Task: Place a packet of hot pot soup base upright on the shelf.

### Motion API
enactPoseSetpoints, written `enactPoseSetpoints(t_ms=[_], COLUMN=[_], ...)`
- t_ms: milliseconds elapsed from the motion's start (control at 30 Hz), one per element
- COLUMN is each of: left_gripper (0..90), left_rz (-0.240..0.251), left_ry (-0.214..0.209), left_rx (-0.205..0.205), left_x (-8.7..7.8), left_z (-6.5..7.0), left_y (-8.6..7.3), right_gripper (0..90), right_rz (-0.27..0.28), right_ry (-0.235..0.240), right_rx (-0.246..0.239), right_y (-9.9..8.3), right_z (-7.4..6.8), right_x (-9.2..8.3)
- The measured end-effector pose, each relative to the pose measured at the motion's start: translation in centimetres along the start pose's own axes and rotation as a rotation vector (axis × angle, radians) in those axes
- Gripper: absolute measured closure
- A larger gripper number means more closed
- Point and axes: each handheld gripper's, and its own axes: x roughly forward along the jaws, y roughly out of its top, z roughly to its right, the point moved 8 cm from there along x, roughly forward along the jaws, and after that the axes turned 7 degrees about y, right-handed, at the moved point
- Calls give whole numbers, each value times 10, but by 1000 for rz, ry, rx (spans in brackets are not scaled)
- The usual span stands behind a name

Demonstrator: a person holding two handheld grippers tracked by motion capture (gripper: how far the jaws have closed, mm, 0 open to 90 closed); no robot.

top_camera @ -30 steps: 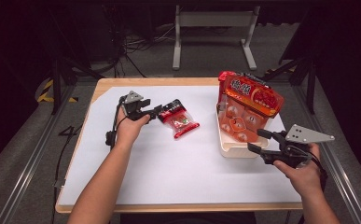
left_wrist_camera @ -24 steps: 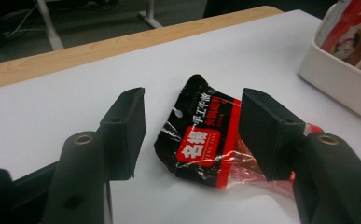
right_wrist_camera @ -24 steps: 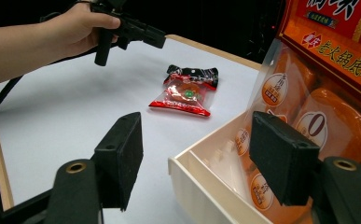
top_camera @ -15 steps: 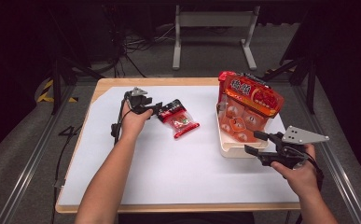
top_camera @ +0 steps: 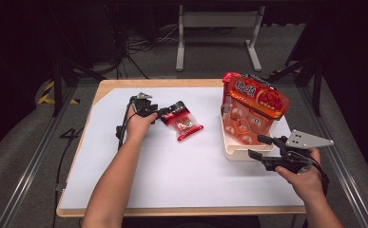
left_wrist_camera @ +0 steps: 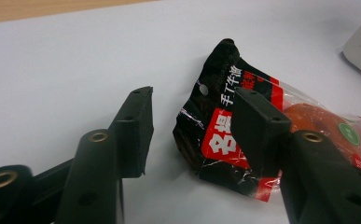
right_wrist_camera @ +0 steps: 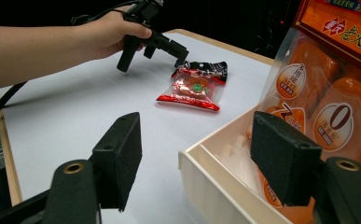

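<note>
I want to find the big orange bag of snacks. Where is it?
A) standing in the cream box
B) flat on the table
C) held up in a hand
A: the big orange bag stands upright inside the cream box, as the high view shows.

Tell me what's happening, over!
Left tool closing around snack packet's black end, not gripping. Right tool open astride white box wall. Nothing blocking.
</note>
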Motion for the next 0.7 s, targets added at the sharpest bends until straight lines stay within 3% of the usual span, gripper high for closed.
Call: enactPoseSetpoints(t_ms=[133, 333, 700], left_gripper=[543, 513, 577], left_rz=[-39, -51, -89], left_ry=[-7, -8, -27], left_rx=[-10, -29, -59], left_x=[3, 6, 11], left_z=[2, -1, 4], left_y=[-5, -8, -14], right_gripper=[347, 346, 342], right_rz=[-3, -12, -32], right_ry=[4, -2, -7], right_rx=[0, -8, -21], right_y=[0, -2, -5], right_z=[-1, 0, -1], right_x=[1, 2, 5])
